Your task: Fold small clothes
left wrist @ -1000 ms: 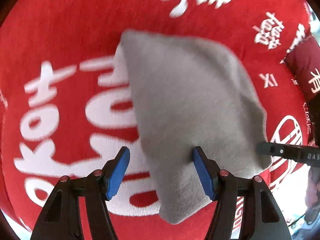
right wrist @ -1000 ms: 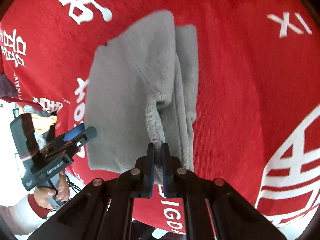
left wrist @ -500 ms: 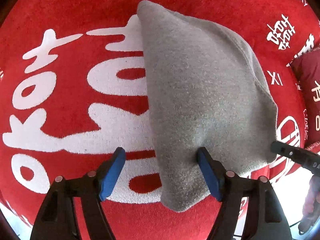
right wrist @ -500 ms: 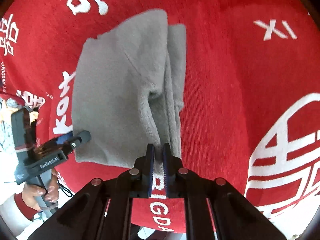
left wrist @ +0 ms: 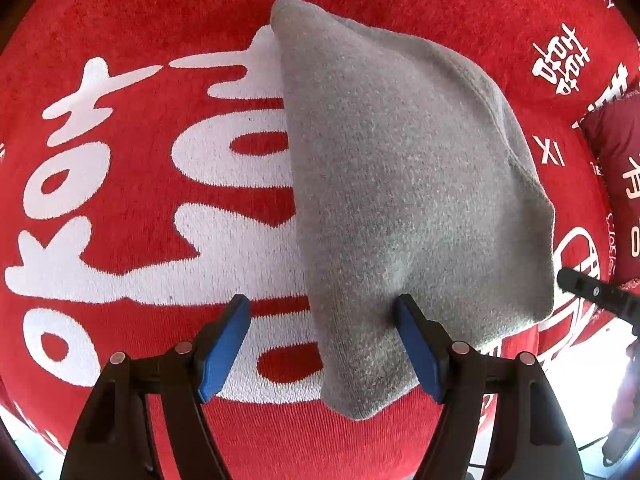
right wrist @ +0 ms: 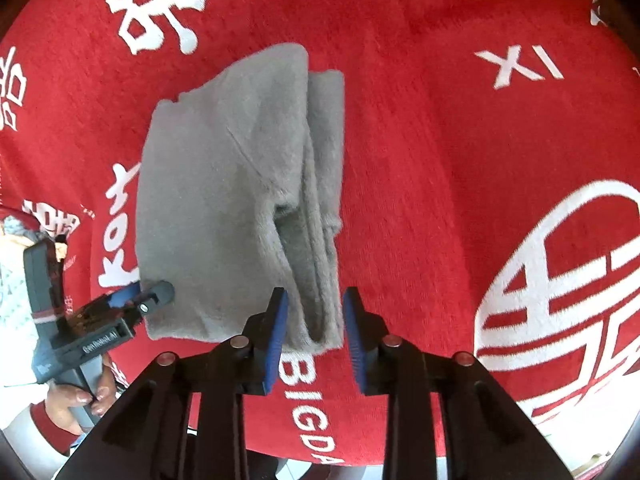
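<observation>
- One grey garment (left wrist: 404,184), folded, is seen lying on a red blanket (left wrist: 132,32) with white characters.
- Left wrist view: only a smooth upper layer is shown; a dark red cushion (left wrist: 616,152) appears at the right edge.
- Right wrist view: stacked folded edges are revealed along the garment's right side, and a hand (right wrist: 76,400) with a red-cuffed sleeve is seen.
- Left gripper (left wrist: 322,344): jaws are held wide, the garment's near corner lying between them, unpinched.
- Right gripper (right wrist: 314,334): jaws are opening, the folded edge between the pads, no longer pressed.
- Counted: two grippers, one garment, one cushion.
</observation>
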Action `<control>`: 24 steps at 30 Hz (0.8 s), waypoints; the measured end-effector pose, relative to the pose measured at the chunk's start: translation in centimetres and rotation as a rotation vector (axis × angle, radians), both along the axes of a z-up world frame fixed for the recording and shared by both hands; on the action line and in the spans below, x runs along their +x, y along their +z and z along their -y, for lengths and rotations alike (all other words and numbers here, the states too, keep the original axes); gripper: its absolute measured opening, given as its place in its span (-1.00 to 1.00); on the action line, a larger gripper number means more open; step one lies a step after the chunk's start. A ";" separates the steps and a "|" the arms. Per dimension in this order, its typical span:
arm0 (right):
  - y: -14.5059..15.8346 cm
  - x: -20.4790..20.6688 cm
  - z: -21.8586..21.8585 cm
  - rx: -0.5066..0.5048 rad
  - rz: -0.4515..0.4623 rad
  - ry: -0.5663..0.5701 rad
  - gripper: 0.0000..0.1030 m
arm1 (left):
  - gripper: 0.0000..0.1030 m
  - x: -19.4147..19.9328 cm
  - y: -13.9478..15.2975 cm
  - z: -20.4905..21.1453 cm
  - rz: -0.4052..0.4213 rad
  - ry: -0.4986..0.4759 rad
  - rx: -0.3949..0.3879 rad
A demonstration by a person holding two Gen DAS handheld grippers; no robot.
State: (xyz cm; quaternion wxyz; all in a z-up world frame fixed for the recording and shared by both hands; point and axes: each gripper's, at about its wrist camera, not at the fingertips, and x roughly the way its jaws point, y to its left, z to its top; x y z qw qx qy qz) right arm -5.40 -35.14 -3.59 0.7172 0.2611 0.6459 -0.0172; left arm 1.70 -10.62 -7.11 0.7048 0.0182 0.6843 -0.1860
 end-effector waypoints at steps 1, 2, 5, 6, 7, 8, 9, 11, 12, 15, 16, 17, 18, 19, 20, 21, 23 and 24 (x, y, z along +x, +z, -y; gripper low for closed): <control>0.0 0.3 -0.1 0.004 0.007 0.003 -0.39 | 0.46 0.0 0.0 0.1 0.000 -0.001 0.002; 0.0 0.8 -0.2 0.010 0.013 0.010 -0.39 | 0.46 0.0 0.0 0.2 0.002 -0.003 0.003; -0.5 2.2 -0.7 0.028 0.020 0.025 -0.39 | 0.46 0.0 -0.1 0.6 0.007 -0.011 0.007; -0.9 2.7 -0.7 0.045 0.017 0.023 -0.39 | 0.46 0.1 -0.1 0.7 0.007 -0.012 0.006; -1.2 3.1 -0.7 0.056 0.015 0.015 -0.39 | 0.46 0.1 -0.1 0.8 0.008 -0.012 0.005; -1.6 3.5 -0.7 0.070 0.012 0.002 -0.39 | 0.46 0.1 -0.2 0.9 0.008 -0.013 0.004; -2.0 3.8 -0.5 0.078 0.013 -0.012 -0.39 | 0.46 0.2 -0.2 0.9 0.008 -0.013 0.000; -2.6 4.2 -0.2 0.093 0.021 -0.043 -0.68 | 0.46 0.3 -0.3 1.0 0.000 -0.009 -0.011; -2.9 4.2 0.1 0.094 0.015 -0.059 -0.75 | 0.46 0.4 -0.4 0.9 -0.010 -0.004 -0.020; -3.8 3.7 0.7 0.128 0.009 -0.108 -0.81 | 0.46 0.7 -0.6 0.7 -0.036 0.010 -0.035; -3.8 3.4 0.8 0.129 0.009 -0.111 -0.82 | 0.46 0.8 -0.6 0.6 -0.043 0.016 -0.040; -3.7 3.2 0.7 0.126 0.009 -0.109 -0.82 | 0.46 0.9 -0.4 0.5 -0.044 0.023 -0.046; -3.6 3.1 0.7 0.121 0.007 -0.104 -0.82 | 0.46 1.0 -0.2 0.4 -0.041 0.029 -0.053; -3.6 3.0 0.6 0.119 0.004 -0.101 -0.82 | 0.46 1.1 0.0 0.4 -0.038 0.034 -0.056; -3.5 2.9 0.6 0.116 0.000 -0.096 -0.82 | 0.46 1.3 0.2 0.3 -0.035 0.038 -0.057; -3.4 2.8 0.6 0.113 -0.004 -0.090 -0.82 | 0.46 1.5 0.4 0.3 -0.033 0.044 -0.056; -3.1 2.6 0.5 0.109 -0.014 -0.082 -0.81 | 0.46 1.9 0.7 0.2 -0.033 0.055 -0.059; -3.0 2.6 0.5 0.108 -0.017 -0.079 -0.76 | 0.46 2.1 0.8 0.1 -0.032 0.060 -0.060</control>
